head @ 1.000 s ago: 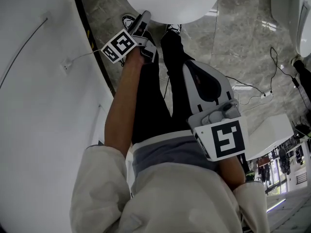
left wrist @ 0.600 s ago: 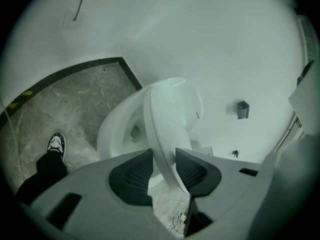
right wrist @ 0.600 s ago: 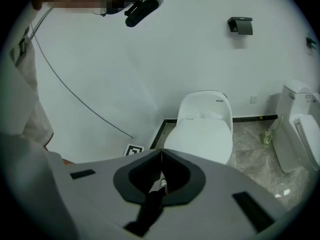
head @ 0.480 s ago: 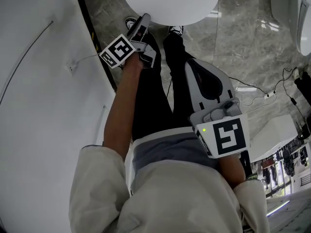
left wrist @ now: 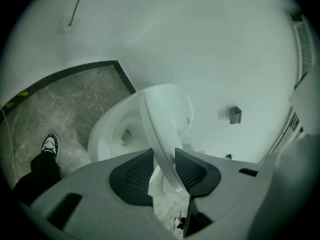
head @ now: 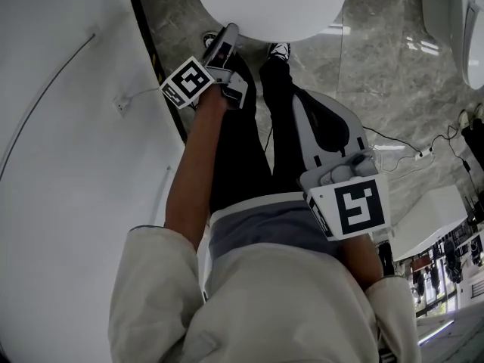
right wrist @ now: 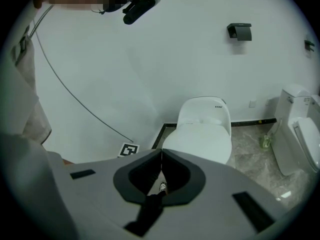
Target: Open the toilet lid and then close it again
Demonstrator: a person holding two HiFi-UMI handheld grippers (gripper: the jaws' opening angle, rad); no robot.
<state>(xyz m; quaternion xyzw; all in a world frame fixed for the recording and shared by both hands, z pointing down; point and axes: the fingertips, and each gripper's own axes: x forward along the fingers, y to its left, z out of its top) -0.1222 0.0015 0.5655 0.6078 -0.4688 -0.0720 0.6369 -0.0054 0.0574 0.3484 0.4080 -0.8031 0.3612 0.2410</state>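
The white toilet lid stands partly raised above the bowl. Its front rim runs between the pads of my left gripper, whose jaws have just been closing and press on the rim from both sides. In the head view the left gripper reaches the near edge of the lid. My right gripper hangs back over the person's legs, shut with nothing in it. In the right gripper view its jaw tips meet, and the toilet lies ahead.
A white curved wall runs close on the left. A second toilet stands at the right. Cables lie on the marble floor. The person's shoes stand just before the bowl. A dark box hangs on the wall.
My left gripper has risen a little with the lid's rim between its jaws. The right gripper has hardly shifted.
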